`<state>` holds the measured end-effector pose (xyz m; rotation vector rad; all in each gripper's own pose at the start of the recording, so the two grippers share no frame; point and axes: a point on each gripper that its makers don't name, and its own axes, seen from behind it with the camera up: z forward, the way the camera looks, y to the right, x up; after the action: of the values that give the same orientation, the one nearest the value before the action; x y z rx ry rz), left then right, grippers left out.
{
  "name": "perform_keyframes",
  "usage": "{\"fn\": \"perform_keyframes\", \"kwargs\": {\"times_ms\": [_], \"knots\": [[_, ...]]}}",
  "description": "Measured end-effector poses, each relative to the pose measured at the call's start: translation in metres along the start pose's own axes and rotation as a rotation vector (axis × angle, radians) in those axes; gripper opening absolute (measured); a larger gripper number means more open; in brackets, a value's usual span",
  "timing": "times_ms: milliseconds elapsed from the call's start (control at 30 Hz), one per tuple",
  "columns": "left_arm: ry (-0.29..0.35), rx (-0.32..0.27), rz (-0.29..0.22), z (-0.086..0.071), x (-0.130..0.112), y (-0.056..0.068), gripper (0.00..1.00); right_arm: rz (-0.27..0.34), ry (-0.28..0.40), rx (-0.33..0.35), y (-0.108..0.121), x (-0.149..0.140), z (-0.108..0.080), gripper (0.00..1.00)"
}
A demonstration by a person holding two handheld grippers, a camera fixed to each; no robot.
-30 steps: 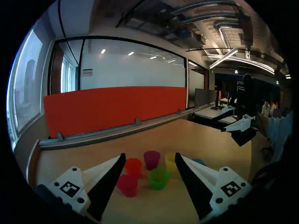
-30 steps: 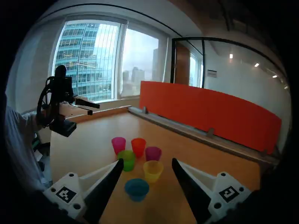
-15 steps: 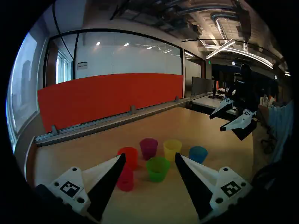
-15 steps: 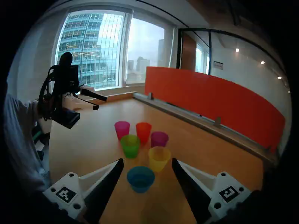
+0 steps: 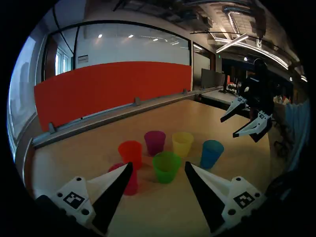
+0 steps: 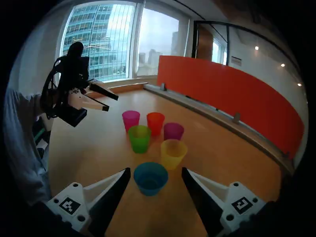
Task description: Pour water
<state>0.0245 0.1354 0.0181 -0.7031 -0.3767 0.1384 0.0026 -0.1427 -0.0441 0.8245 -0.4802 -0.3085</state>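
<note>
The right claw (image 6: 155,170) hangs wide open over the desk (image 6: 98,150), gripping nothing. A blue cup (image 6: 150,178) stands between its fingers, touching neither. From that cup, a yellow cup (image 6: 173,153) stands at 1 o'clock and a green cup (image 6: 139,138) at 11 o'clock. Beyond them a pink cup (image 6: 130,119), a red cup (image 6: 155,122) and a purple cup (image 6: 173,130) form a row. The left claw (image 6: 113,104), also spread and empty, hovers at 10 o'clock, well apart from the cups.

We can read no words or numbers here; the small white sign (image 5: 83,59) on the glass wall (image 5: 130,49) is too tiny to read. We see black-and-white square marks (image 5: 74,199) on the left gripper (image 5: 157,163) and the right gripper (image 6: 155,169); they are patterns, not letters.
</note>
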Motion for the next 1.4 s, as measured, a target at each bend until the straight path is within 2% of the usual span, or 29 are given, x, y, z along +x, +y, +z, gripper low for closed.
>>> {"fn": "perform_keyframes", "kwargs": {"times_ms": [700, 1067, 1400], "knots": [[-0.106, -0.052, 0.037, 0.036, -0.040, 0.010, 0.98, 0.014, -0.096, 0.049, -0.009, -0.040, 0.034, 1.00], [-0.149, -0.073, 0.058, 0.053, -0.052, 0.018, 0.98, 0.031, -0.120, 0.058, -0.008, -0.051, 0.044, 1.00], [-0.187, -0.077, 0.068, 0.070, -0.062, 0.020, 0.98, 0.014, -0.137, 0.057, -0.007, -0.059, 0.051, 1.00]]}}
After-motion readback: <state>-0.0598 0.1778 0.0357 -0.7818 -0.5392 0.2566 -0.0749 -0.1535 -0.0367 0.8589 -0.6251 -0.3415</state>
